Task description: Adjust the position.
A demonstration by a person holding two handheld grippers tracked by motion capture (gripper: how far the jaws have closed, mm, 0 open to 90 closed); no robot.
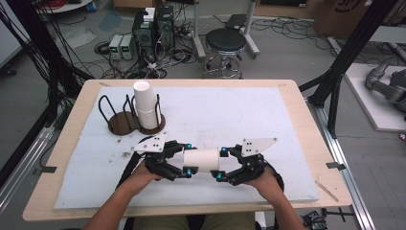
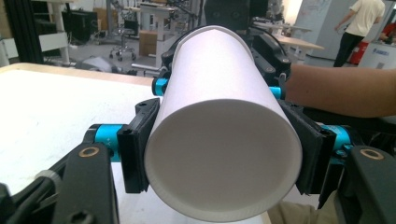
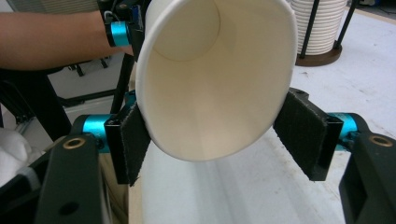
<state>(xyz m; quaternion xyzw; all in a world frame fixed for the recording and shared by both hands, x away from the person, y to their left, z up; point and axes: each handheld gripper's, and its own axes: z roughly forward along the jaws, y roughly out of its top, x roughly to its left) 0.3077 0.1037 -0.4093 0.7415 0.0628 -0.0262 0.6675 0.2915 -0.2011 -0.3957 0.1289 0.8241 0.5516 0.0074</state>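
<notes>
The paper cup (image 1: 202,160) is held sideways over the table (image 1: 297,124) between both grippers. My left gripper (image 1: 184,160) clamps its base; my right gripper (image 1: 221,164) pinches the rim end. Squeeze harder and it'll crumple.

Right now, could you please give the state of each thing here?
White paper cup: level, gripped at both ends.
Left gripper: shut on its base.
Right gripper: shut on its mouth.
Stack of white paper cups: standing upright.
Black wire holder beside it: empty.
</notes>
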